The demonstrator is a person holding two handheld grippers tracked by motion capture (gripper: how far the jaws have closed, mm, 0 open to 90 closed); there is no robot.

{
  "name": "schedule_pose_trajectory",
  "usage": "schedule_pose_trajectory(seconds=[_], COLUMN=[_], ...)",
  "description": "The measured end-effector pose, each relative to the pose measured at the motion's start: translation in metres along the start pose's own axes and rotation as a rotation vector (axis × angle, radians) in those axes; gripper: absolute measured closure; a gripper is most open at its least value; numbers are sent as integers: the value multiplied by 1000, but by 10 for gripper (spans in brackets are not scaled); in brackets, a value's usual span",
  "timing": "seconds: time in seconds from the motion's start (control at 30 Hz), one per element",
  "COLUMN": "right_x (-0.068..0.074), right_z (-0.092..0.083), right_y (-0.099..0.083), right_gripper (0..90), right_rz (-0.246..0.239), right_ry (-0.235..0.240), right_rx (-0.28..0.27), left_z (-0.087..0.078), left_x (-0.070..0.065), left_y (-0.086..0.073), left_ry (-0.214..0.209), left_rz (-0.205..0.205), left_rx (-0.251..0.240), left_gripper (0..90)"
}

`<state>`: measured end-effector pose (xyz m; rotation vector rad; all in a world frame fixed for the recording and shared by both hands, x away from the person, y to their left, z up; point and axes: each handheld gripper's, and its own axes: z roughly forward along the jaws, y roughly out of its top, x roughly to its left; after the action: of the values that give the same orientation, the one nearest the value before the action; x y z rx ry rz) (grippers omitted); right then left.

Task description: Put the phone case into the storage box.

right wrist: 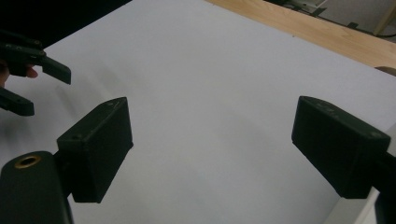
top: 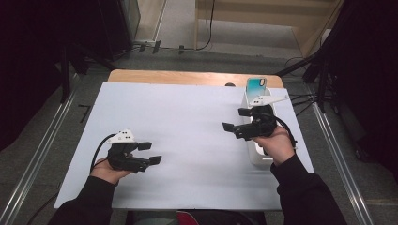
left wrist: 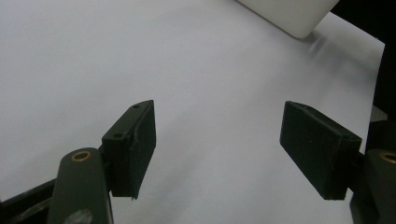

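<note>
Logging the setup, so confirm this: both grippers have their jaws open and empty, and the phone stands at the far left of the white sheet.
One thing is wrong: the phone stands at the far right of the white sheet, in a white holder, as the high view shows. The left gripper and right gripper are indeed open and empty.

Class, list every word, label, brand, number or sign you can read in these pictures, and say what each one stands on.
None can be read.
Grey plate on the left tongs: small dark marks, too small to read.
Grey plate on the right tongs: the same.
Phone in the white stand: no legible text.
</note>
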<state>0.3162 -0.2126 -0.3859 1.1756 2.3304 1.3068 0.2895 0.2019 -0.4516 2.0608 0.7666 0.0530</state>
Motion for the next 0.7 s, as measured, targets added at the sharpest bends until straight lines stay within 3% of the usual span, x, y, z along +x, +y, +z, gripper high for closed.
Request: schedule_pose_trajectory(seconds=[0.7], right_x=[22], right_z=[4], right_y=[-32], right_gripper=[122], right_rz=[-66], right_ry=[43], right_rx=[-1], left_z=[-10], left_x=[-4], left_y=[-7], left_ry=[-21], left_rz=[0], left_rx=[-12], left_gripper=[268])
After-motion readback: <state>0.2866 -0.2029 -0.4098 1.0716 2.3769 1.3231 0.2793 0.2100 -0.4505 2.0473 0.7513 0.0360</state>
